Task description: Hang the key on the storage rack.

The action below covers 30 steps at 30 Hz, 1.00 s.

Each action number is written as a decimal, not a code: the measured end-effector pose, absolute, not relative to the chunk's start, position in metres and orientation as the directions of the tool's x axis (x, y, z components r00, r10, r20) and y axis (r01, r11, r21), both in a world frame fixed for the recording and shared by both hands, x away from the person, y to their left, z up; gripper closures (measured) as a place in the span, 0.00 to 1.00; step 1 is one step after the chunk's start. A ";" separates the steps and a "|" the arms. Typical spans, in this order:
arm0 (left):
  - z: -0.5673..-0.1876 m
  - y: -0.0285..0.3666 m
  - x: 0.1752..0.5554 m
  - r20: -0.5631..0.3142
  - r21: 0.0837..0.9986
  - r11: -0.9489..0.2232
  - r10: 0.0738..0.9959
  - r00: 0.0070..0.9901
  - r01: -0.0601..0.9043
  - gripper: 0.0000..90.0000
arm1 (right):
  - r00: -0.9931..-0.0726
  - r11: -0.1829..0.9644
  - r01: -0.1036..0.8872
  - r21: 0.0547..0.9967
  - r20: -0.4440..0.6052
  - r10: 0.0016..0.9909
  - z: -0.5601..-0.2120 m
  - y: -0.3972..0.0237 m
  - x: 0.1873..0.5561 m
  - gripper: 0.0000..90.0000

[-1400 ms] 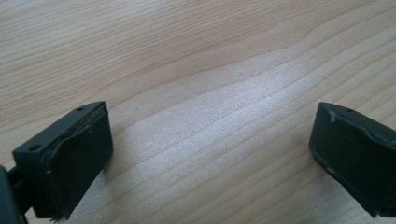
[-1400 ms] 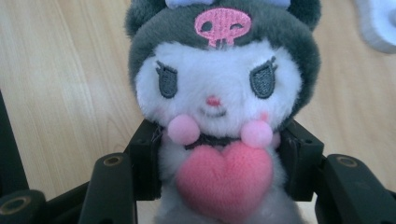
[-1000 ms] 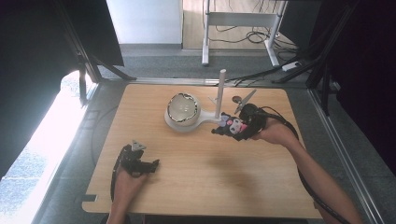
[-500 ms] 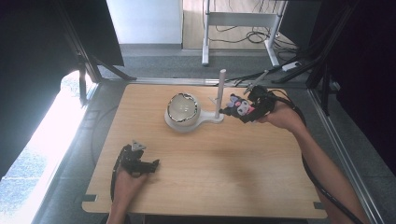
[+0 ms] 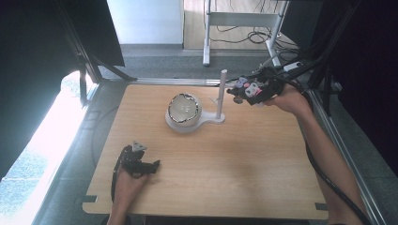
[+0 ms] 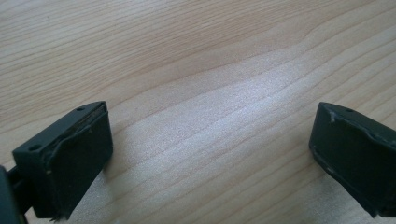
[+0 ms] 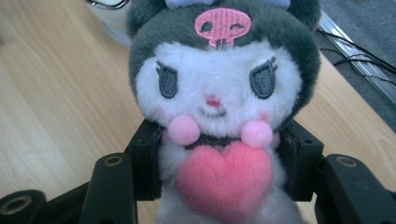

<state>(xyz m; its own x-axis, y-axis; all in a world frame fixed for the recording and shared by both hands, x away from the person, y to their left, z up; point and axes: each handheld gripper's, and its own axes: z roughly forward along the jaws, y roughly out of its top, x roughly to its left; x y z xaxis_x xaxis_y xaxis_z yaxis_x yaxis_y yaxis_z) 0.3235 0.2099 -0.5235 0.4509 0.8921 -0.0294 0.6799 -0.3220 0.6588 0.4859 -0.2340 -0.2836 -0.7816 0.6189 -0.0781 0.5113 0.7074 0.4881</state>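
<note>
white stand [image 5: 218,118] with post, round bowl [image 5: 183,109], wooden table [image 5: 244,159]

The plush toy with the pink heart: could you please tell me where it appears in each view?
High view: the plush toy is at upper right, in the right gripper, beside the white post.
Left gripper view: bare wooden table between open fingers; no toy here.
Right gripper view: it fills the centre, clamped at the body.
Shared landmark: the wooden table.
</note>
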 end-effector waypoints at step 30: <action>-0.524 0.210 0.323 -0.029 0.660 -0.321 0.893 0.450 0.679 0.00 | -0.818 0.741 0.517 0.428 -0.008 0.575 -0.330 -0.195 0.489 0.47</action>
